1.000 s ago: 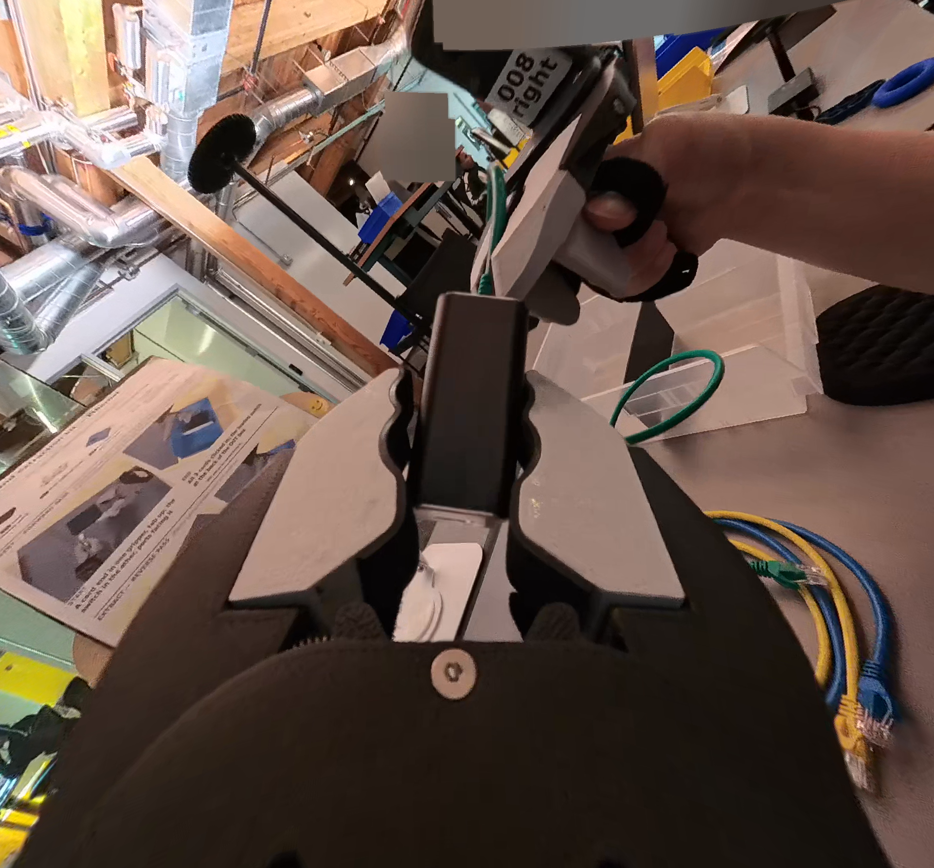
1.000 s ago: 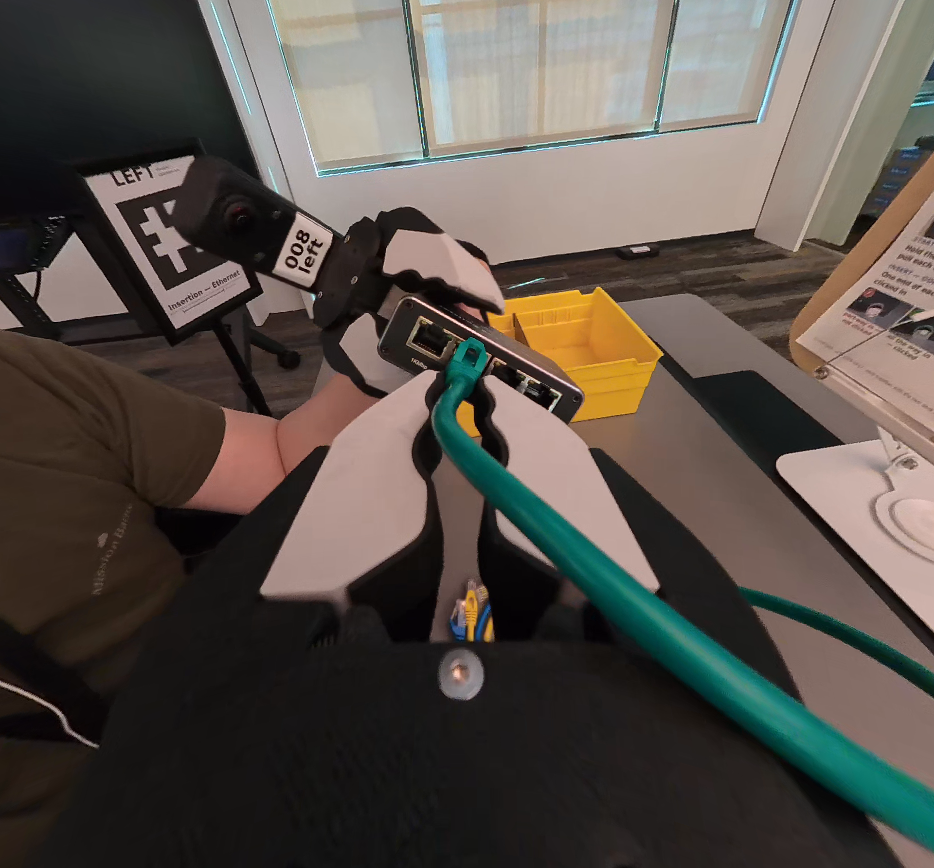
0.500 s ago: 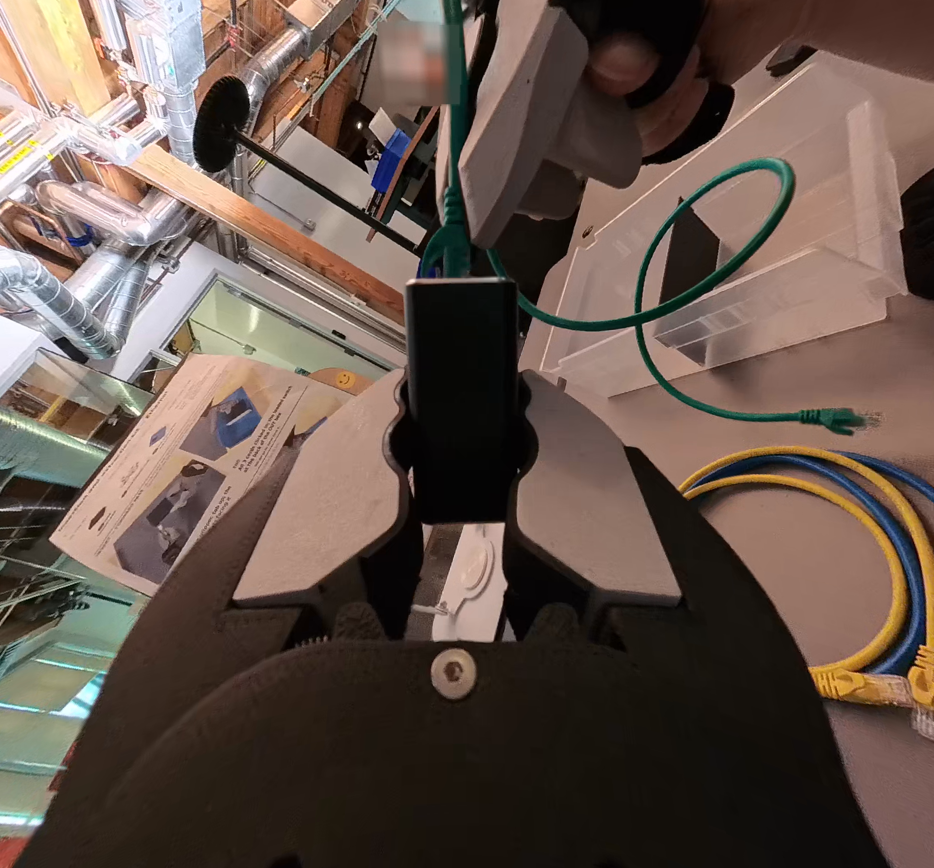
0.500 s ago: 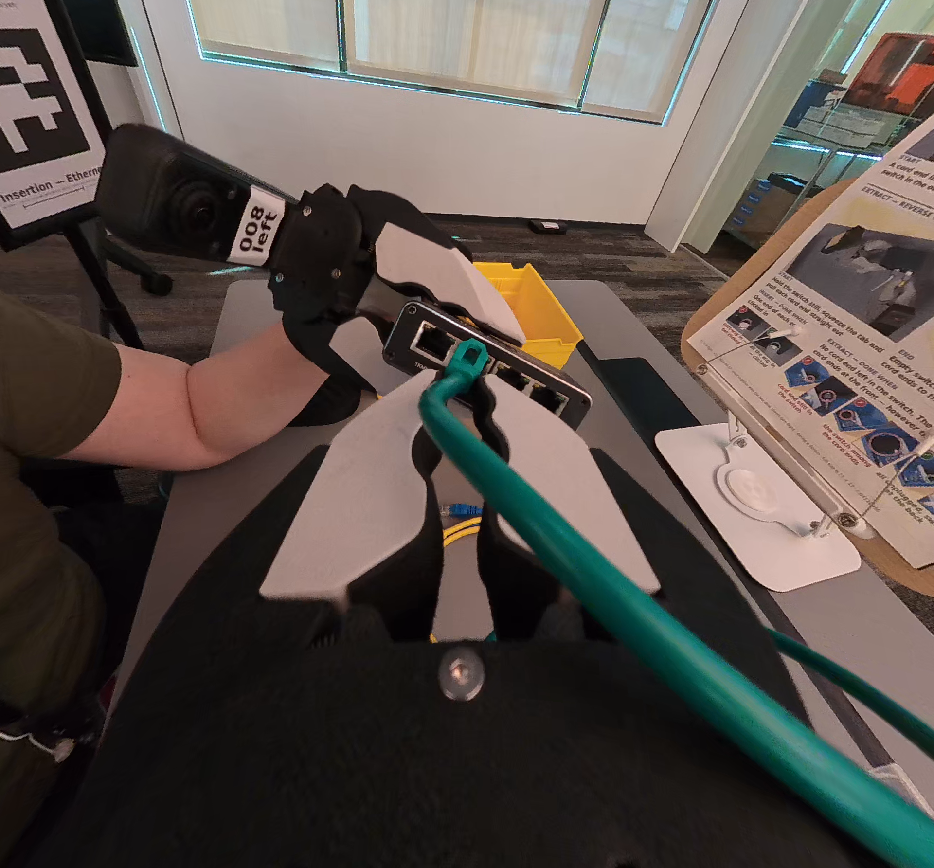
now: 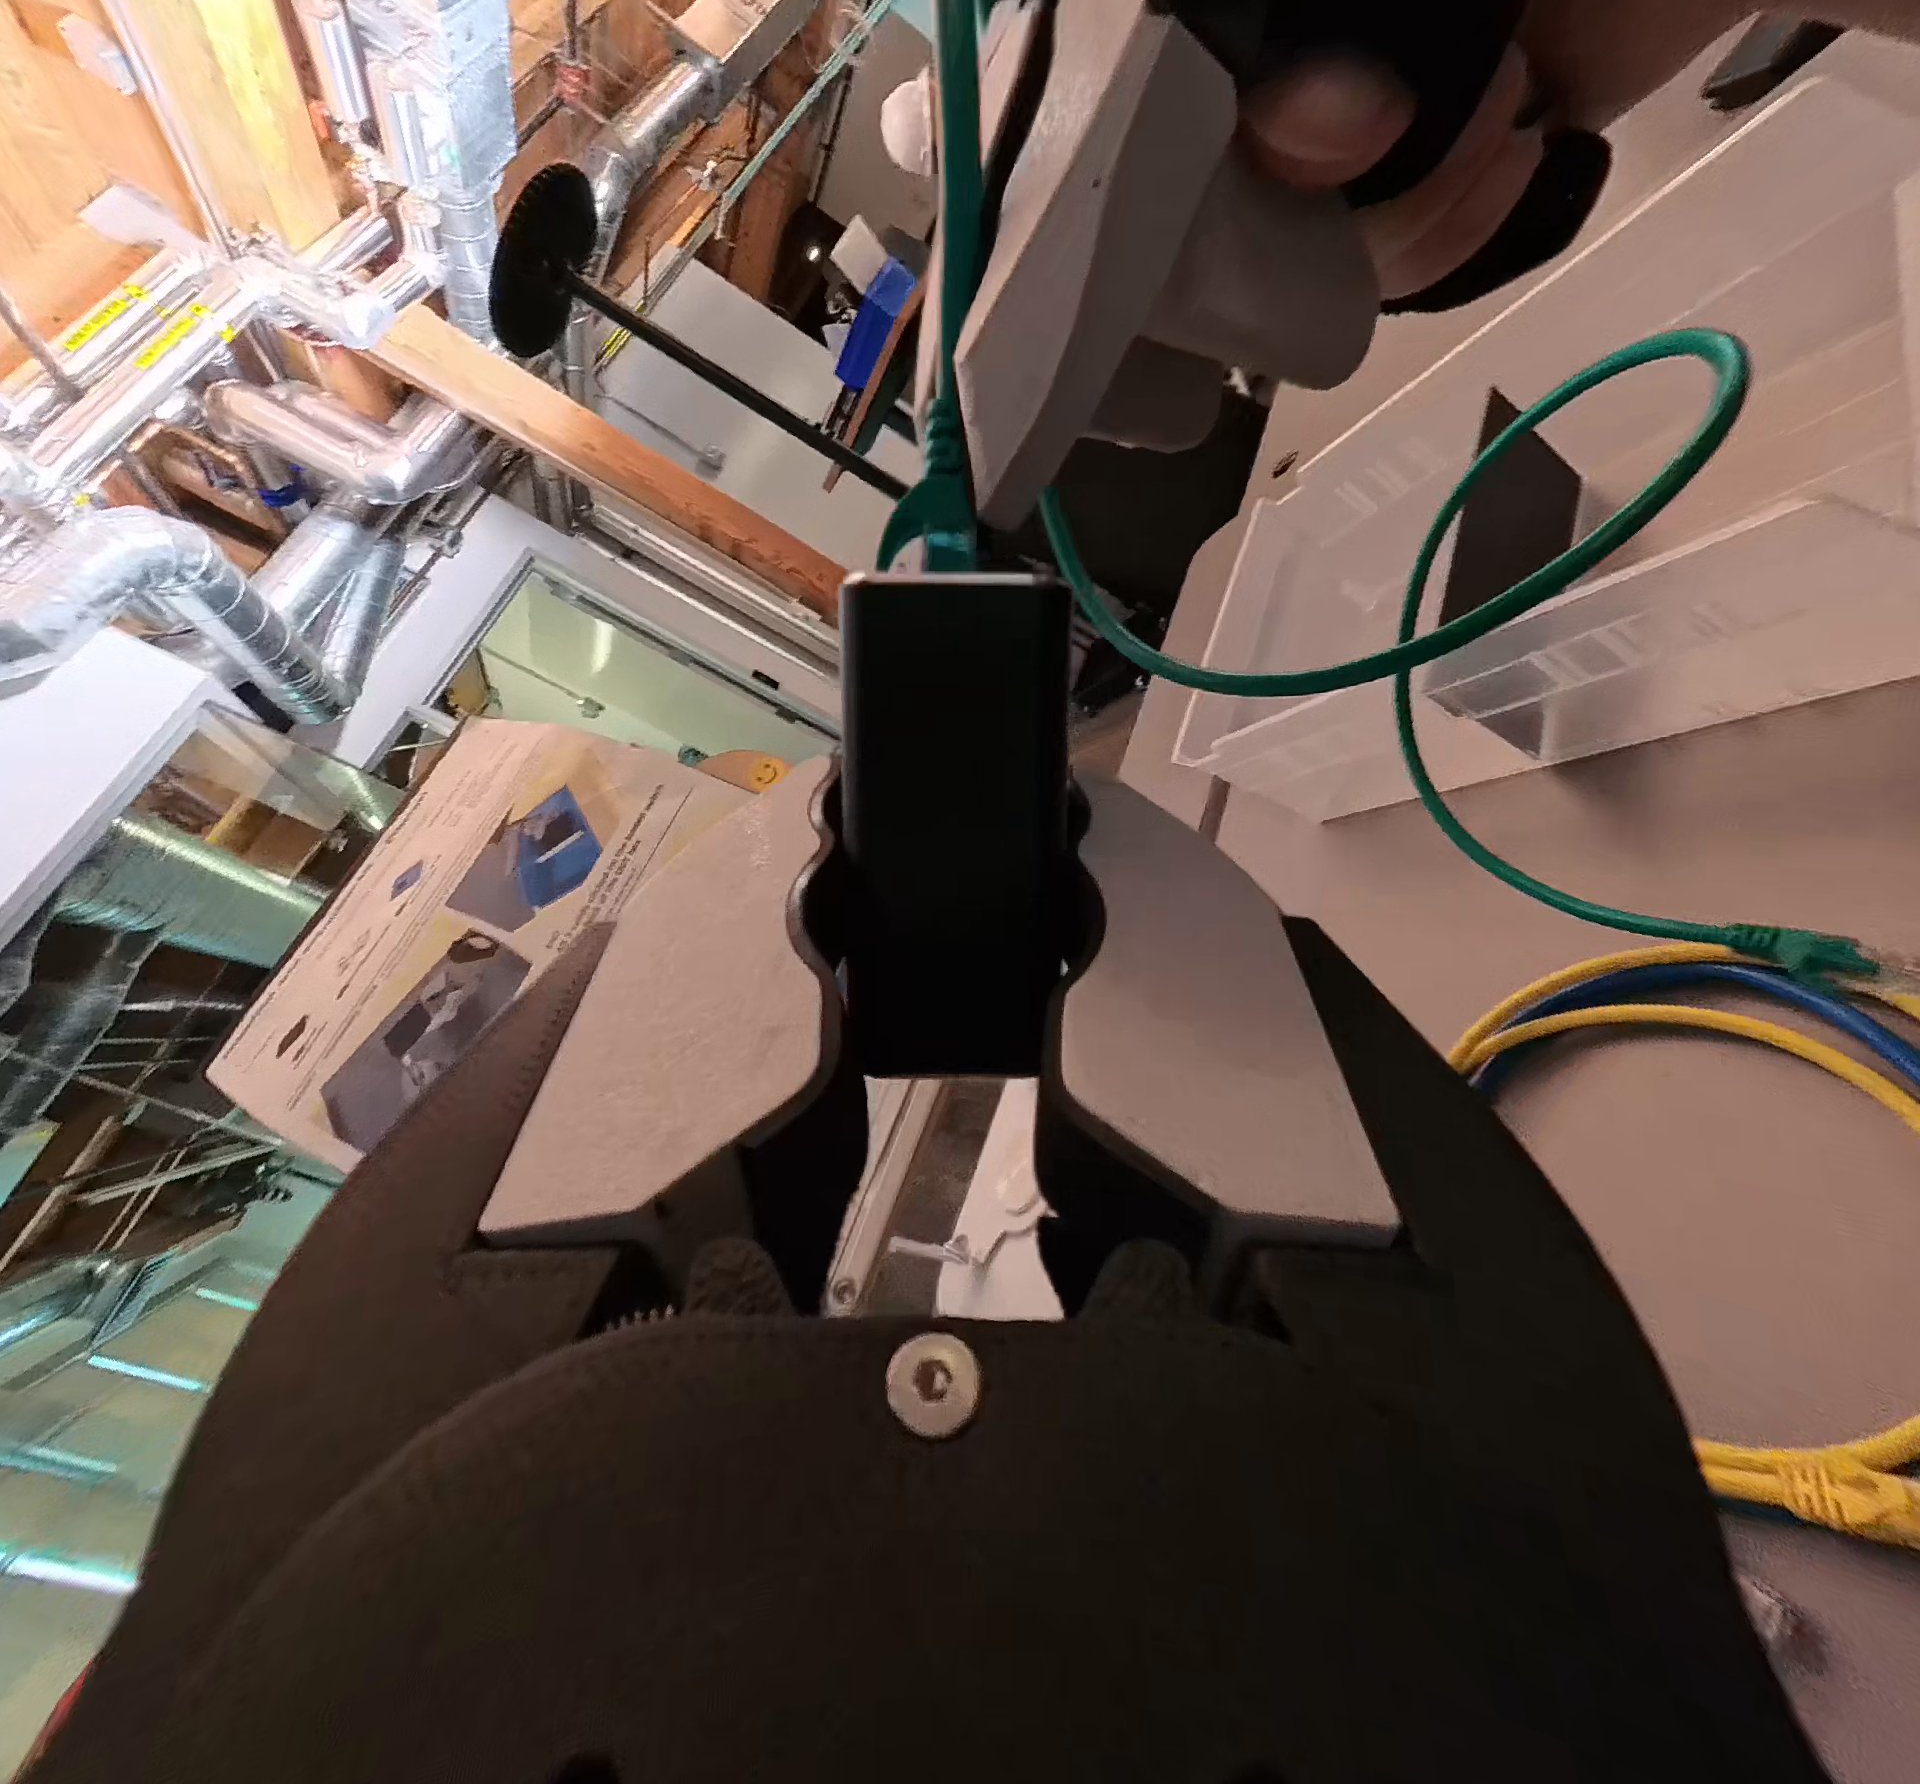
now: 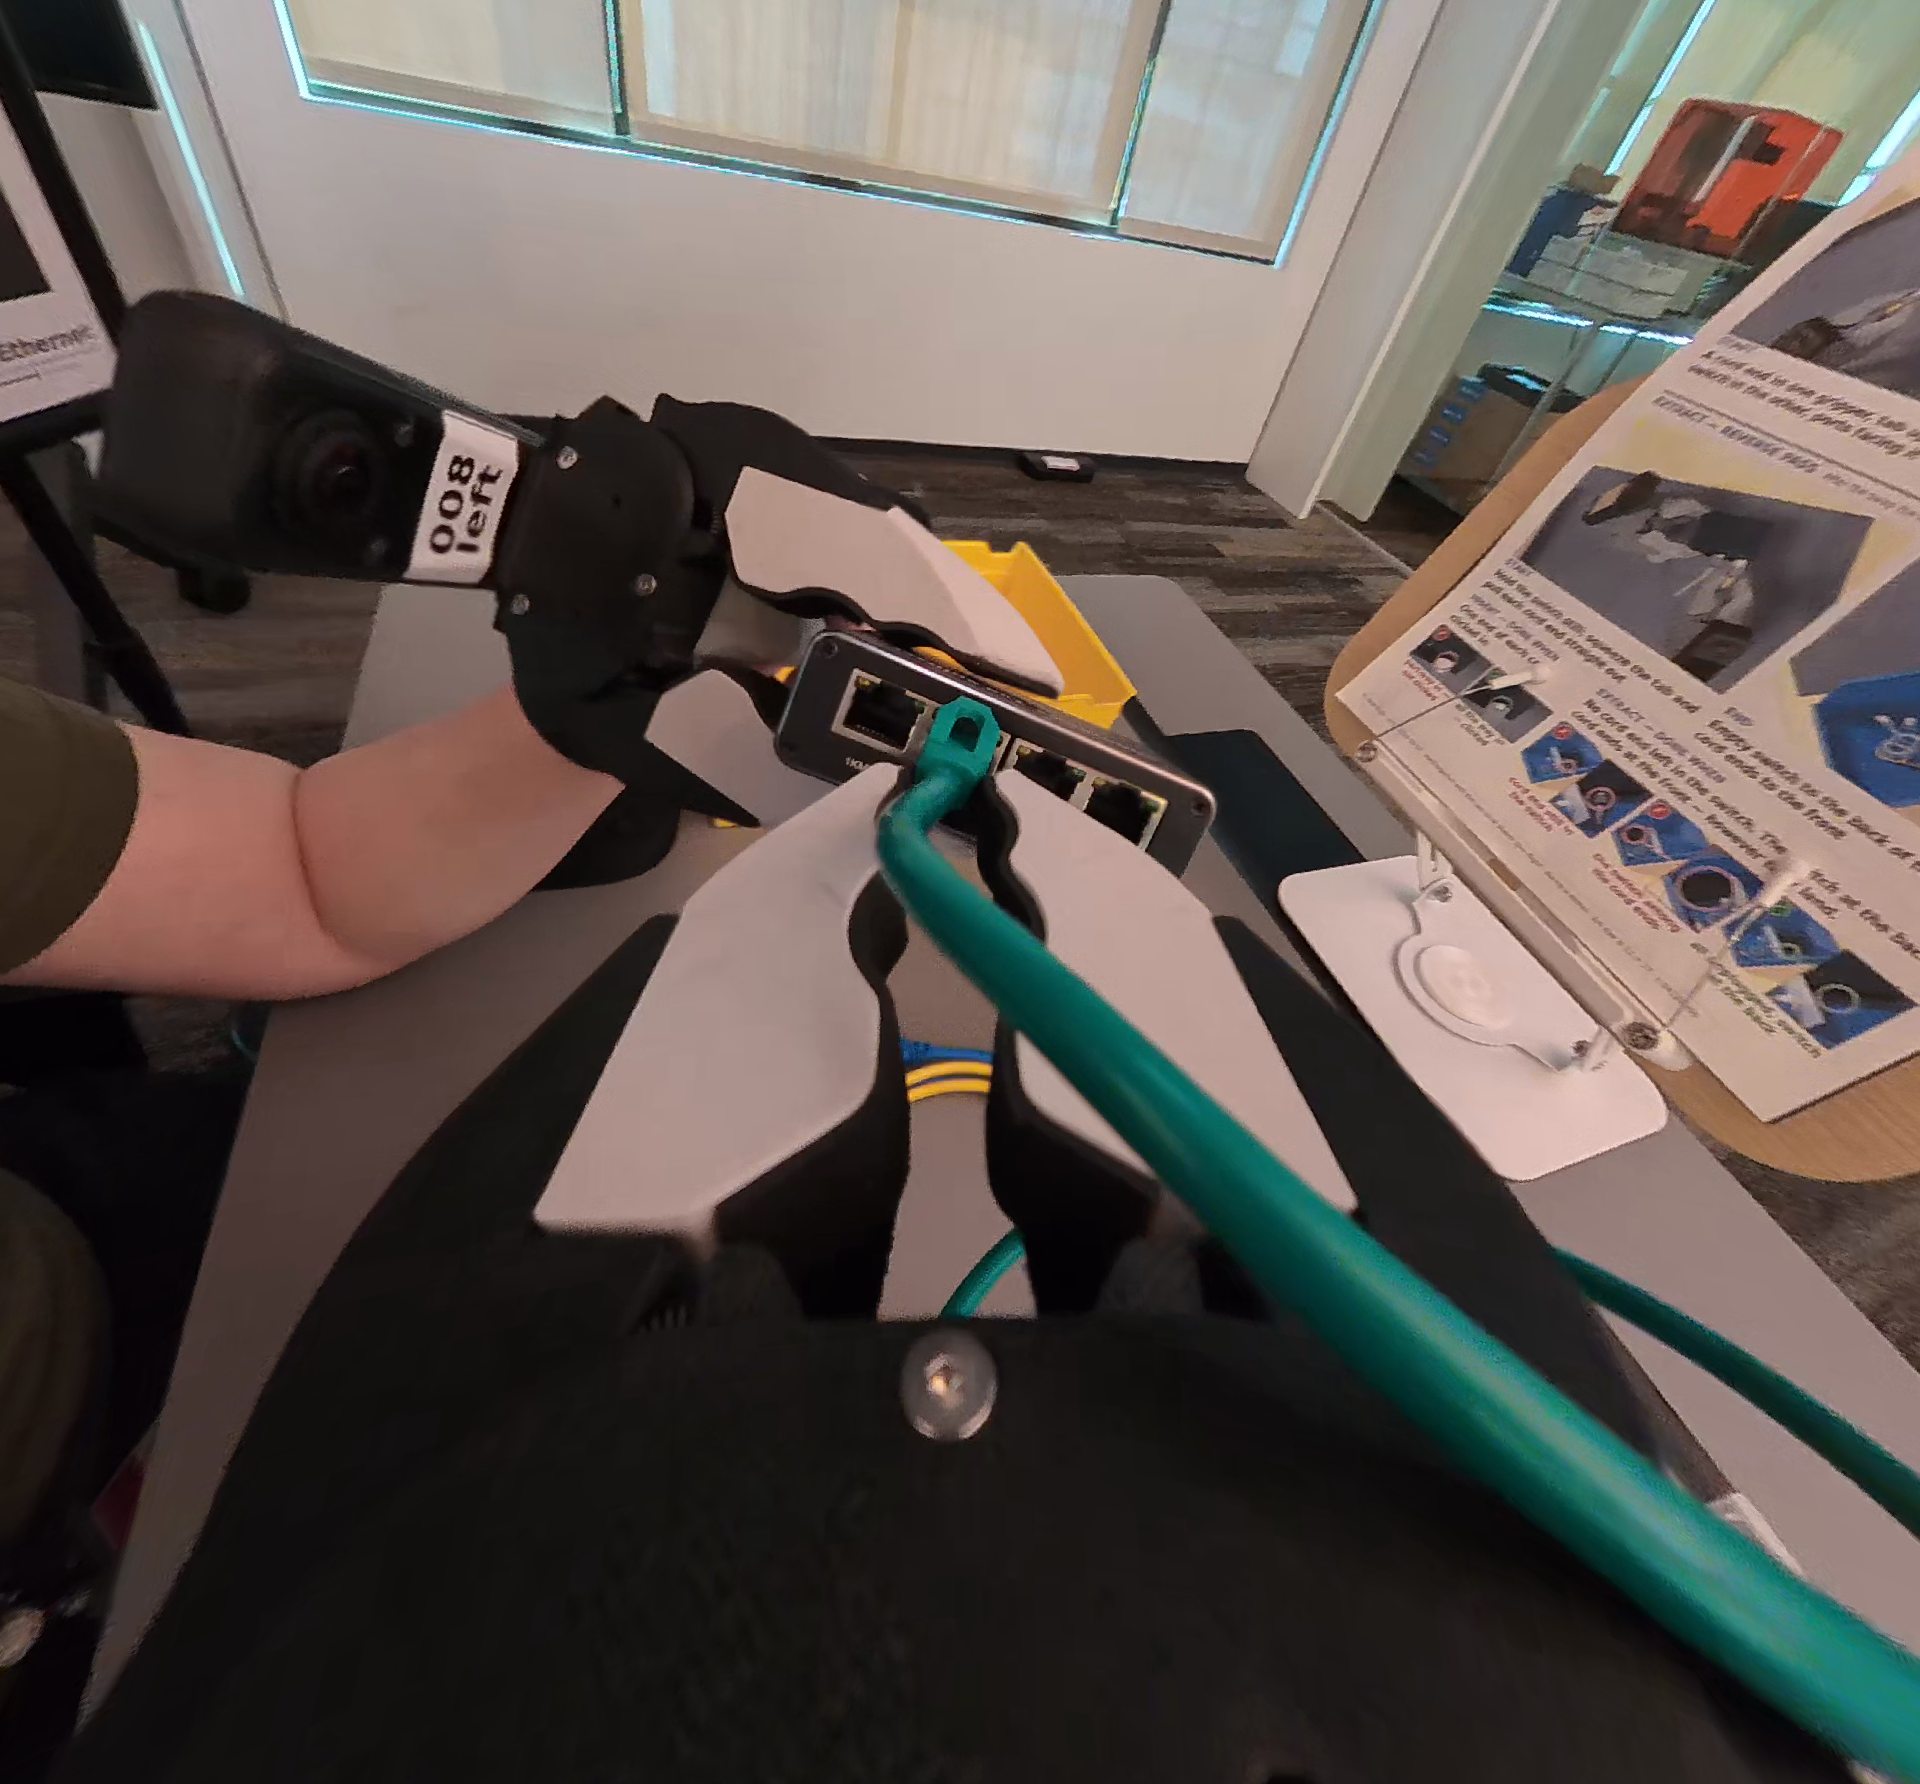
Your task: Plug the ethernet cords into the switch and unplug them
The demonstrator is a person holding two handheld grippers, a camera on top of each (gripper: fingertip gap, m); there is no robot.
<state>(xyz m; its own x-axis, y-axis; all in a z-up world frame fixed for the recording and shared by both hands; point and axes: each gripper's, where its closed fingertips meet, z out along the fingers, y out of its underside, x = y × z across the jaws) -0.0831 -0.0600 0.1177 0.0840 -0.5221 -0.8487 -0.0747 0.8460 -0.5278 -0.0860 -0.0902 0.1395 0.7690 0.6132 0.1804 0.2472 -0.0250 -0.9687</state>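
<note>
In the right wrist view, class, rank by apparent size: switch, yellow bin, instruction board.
1. Instruction board: largest, though cut off by the frame.
2. Switch.
3. Yellow bin: smallest showing, but mostly hidden behind the switch and left gripper, so unsure.

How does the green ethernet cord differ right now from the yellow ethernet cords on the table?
The green ethernet cord is pinched in the right gripper, its plug at a port of the black switch; the yellow ethernet cords lie loose on the grey table, untouched. Green arcs through the air; yellow lies flat beside a blue cord. Both are thin round cables.
</note>
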